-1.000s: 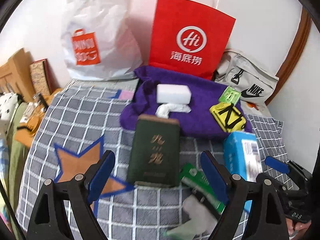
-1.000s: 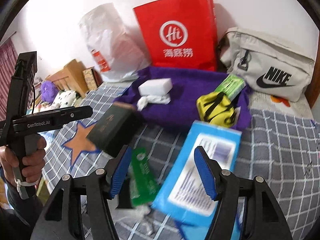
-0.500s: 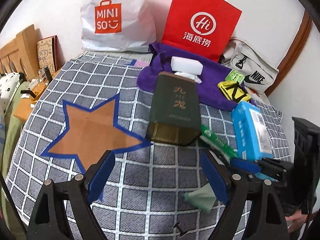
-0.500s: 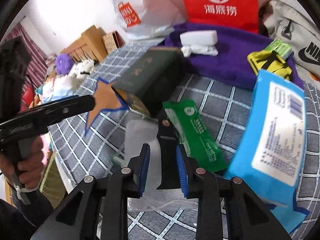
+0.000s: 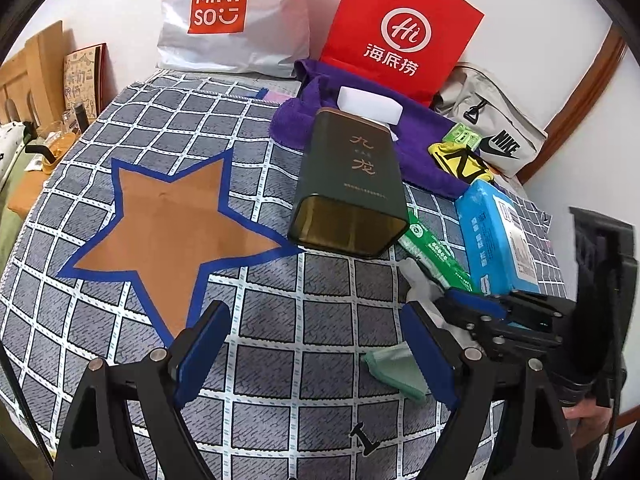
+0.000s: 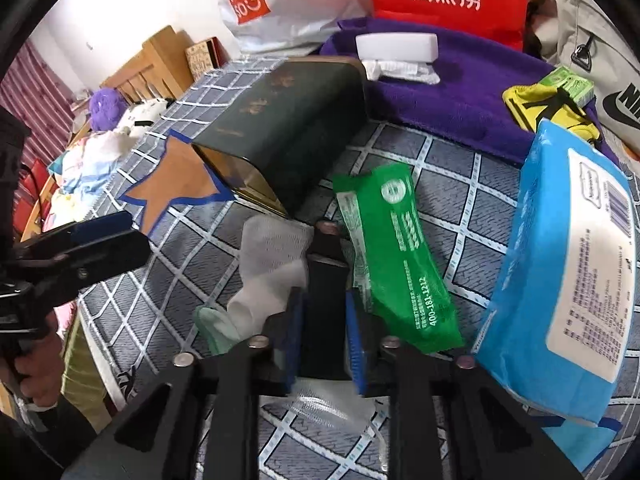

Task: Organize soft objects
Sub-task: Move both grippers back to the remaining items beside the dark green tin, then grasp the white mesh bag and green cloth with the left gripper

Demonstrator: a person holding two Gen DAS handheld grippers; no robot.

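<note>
My right gripper [image 6: 322, 340] is shut on a black clip [image 6: 326, 276] that carries a white and pale green sock [image 6: 264, 280], low over the checked cloth. In the left wrist view the right gripper [image 5: 476, 304] sits at the right with the sock [image 5: 396, 364] under it. My left gripper [image 5: 316, 352] is open and empty, above the cloth near the brown star [image 5: 168, 224]. A dark green tin [image 5: 352, 184] lies on its side, open end toward me. A green pack [image 6: 396, 264] and a blue tissue pack [image 6: 572, 280] lie right of the clip.
A purple towel [image 5: 420, 144] at the back holds a white block [image 5: 370, 106], a yellow pouch [image 5: 460, 160] and a small green pack [image 5: 462, 136]. Behind stand a red paper bag [image 5: 400, 32], a white Miniso bag [image 5: 224, 16] and a grey Nike bag [image 5: 492, 136]. Wooden furniture stands left.
My right gripper went from open to shut on the black clip with the sock. My left gripper pulled back and up, so the star came fully into view.
</note>
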